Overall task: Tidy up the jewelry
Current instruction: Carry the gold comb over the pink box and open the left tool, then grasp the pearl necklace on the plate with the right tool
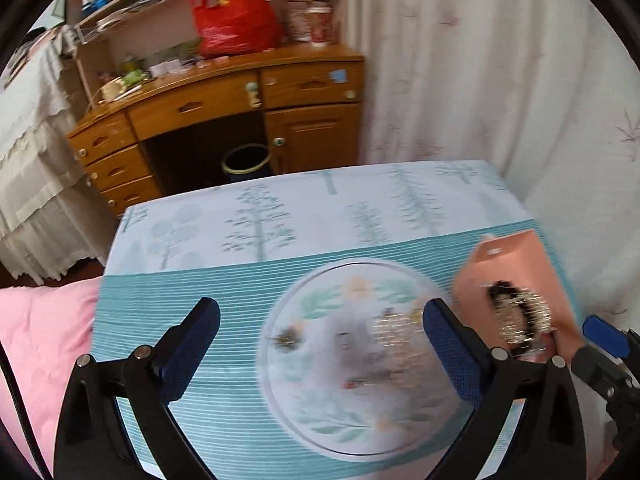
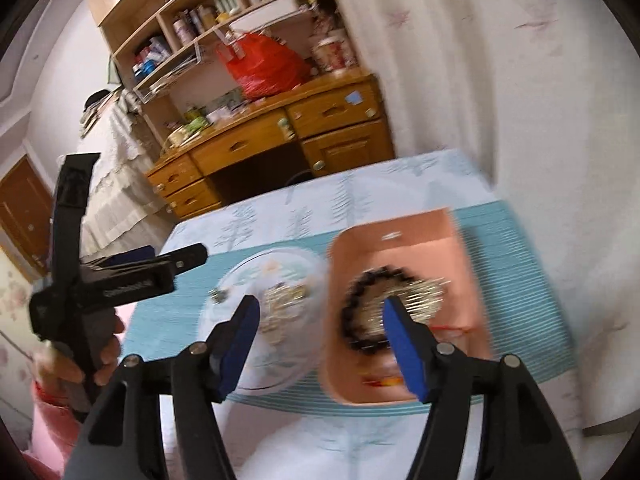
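Observation:
A round floral plate lies on a teal striped mat and holds loose gold jewelry and small pieces. To its right a pink tray holds a black bead bracelet and a gold chain bundle. My left gripper is open and empty above the plate. In the right wrist view my right gripper is open and empty, hovering over the gap between the plate and the tray, above the bracelet. The left gripper shows at the left. Both views are blurred.
The mat lies on a tree-patterned tablecloth. A pink quilt lies to the left. Behind stand a wooden desk with a red bag, a bin under it, and a white curtain on the right.

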`<state>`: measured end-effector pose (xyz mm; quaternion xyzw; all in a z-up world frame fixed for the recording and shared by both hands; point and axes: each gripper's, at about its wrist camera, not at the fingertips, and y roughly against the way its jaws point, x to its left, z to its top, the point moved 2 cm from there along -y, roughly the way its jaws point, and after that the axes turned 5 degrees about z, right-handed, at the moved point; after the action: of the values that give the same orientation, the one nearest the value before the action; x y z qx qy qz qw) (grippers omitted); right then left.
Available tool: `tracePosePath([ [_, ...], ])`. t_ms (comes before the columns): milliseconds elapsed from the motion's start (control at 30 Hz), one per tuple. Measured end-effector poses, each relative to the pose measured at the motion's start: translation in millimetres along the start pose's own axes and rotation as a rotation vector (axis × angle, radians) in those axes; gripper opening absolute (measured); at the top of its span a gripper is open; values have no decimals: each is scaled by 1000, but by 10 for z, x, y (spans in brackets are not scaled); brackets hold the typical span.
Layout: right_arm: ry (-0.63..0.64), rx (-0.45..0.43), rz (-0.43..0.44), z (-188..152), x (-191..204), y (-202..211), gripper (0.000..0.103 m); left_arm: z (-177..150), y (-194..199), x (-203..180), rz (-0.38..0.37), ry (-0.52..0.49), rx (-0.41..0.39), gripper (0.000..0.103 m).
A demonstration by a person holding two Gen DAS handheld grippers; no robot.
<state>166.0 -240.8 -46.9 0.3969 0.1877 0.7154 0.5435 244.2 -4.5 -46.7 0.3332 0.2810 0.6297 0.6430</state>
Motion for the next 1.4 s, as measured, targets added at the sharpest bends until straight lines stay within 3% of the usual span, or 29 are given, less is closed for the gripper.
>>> tracePosePath([
  [200,76,54,5,-183,479,-491,64,-97,-310,338,-25,39,37,100],
  [333,185,96,-119,-298,720,-886,64,-179,-546,477,-68,70,99,92],
  [467,210,136,-145,-353,791,-1134,64,-231,-677,527,-93,62,134,80],
  [633,248,156,-240,-380,828,-1375,64,-313,-793,537,-128,28,156,79],
  [800,255,161,-284,-408,798,-1494,56,-358,-894,560,-171,48,186,56],
  [967,295,142,-312,-406,794,-1541,56,-370,-916,518,-212,43,178,55],
  [1067,307,140,-303,-389,801,-1550,47,-386,-970,453,-199,22,190,53],
  [1133,265,150,-237,-375,773,-1552,32,-389,-977,407,-182,1,181,48],
  [1200,265,144,-252,-367,761,-1542,23,-388,-975,389,-186,-4,177,41],
  [1267,257,142,-243,-361,743,-1534,21,-387,-980,370,-188,-5,162,38],
  [1367,252,141,-244,-351,706,-1519,13,-390,-984,368,-160,-14,149,22],
  [1400,250,142,-238,-347,695,-1516,12,-387,-981,380,-163,-8,149,22],
])
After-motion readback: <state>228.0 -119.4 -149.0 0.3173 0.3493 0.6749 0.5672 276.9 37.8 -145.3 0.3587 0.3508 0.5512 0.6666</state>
